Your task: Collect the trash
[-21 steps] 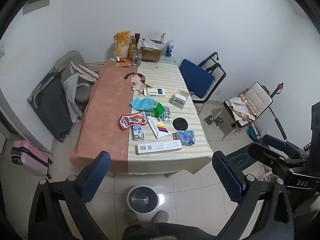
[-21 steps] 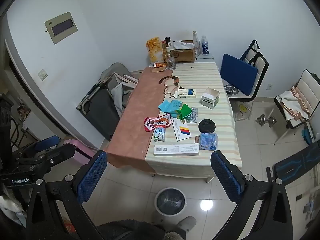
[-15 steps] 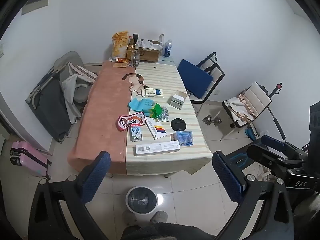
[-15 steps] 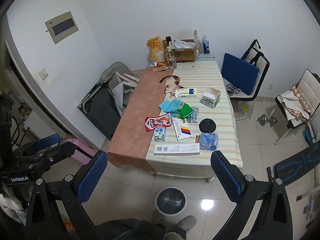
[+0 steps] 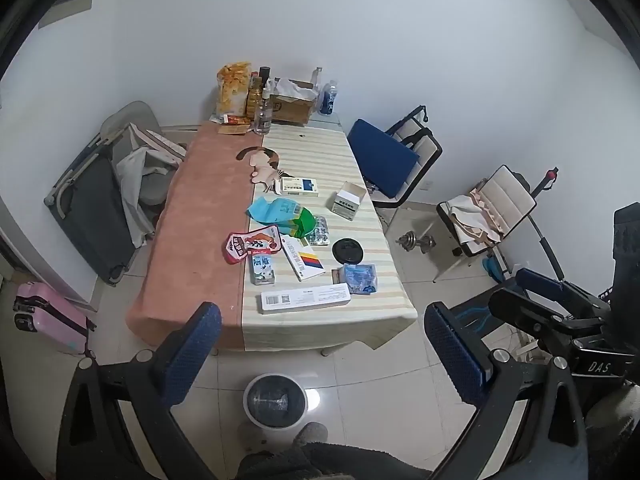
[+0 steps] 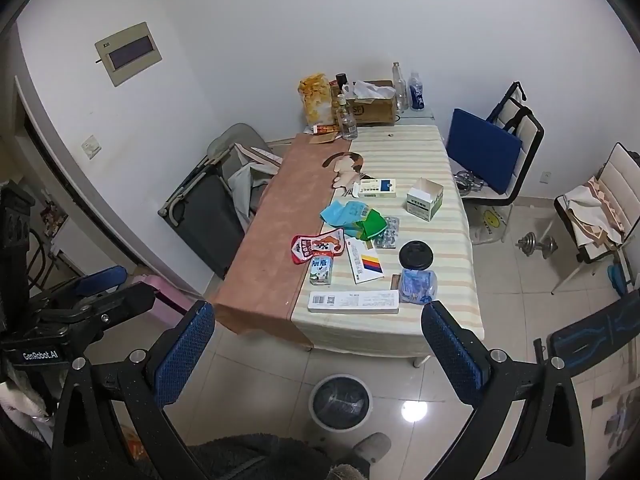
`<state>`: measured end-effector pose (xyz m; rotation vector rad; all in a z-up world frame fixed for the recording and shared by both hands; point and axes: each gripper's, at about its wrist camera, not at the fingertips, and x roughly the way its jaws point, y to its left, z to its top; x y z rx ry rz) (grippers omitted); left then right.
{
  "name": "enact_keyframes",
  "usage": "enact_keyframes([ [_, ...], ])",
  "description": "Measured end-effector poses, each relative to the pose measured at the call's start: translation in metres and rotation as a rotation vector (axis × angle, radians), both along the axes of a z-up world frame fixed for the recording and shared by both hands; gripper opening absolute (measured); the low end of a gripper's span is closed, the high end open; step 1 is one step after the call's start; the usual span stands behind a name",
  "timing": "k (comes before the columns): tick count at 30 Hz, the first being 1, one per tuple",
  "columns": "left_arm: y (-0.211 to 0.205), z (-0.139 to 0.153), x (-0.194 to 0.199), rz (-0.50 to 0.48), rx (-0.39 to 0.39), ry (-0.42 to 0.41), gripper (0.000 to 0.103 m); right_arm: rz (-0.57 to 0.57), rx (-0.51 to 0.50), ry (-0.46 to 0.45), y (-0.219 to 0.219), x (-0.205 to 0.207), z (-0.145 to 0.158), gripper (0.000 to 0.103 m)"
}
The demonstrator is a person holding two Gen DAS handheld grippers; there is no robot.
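Observation:
Trash lies on the near half of the table (image 5: 200, 216): a long white box (image 5: 306, 298), a crumpled blue wrapper (image 5: 361, 278), a black lid (image 5: 348, 250), a small milk carton (image 5: 263, 269), a red snack pouch (image 5: 252, 244), a flat white box with coloured stripes (image 5: 304, 260), blue and green bags (image 5: 282, 212). A round white bin (image 5: 276, 400) stands on the floor before the table; it also shows in the right wrist view (image 6: 340, 400). My left gripper (image 5: 320, 354) and right gripper (image 6: 318, 354) are open, empty, held high above the floor short of the table.
Bottles, a snack bag and a cardboard box (image 5: 292, 106) crowd the table's far end. A folded grey cot (image 5: 92, 208) and a pink suitcase (image 5: 48, 316) stand left. Chairs (image 5: 392, 160), a dumbbell (image 5: 416, 242) and a black floor mat (image 6: 592, 332) are right.
Both grippers have drifted slightly; the table sits a little higher and left in both views. Both stay open and empty. Nothing on the table has moved.

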<state>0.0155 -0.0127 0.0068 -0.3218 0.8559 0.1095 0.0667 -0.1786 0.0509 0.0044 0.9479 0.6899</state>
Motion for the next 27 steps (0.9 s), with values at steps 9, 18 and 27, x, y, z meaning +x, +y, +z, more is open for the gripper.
enact_keyframes([
  [9, -0.0010, 0.0017, 0.0010, -0.002, -0.004, -0.002, 0.103, 0.013, 0.004, 0.003, 0.0040, 0.0091, -0.0003, 0.103],
  [18, -0.0044, 0.0015, 0.0038, -0.012, -0.030, -0.006, 0.103, 0.035, 0.013, 0.010, 0.0085, 0.0079, -0.0030, 0.103],
  [27, 0.0023, -0.0018, -0.0029, -0.023, -0.055, -0.012, 0.103, 0.034, 0.031, 0.019, 0.0016, 0.0053, -0.0038, 0.103],
])
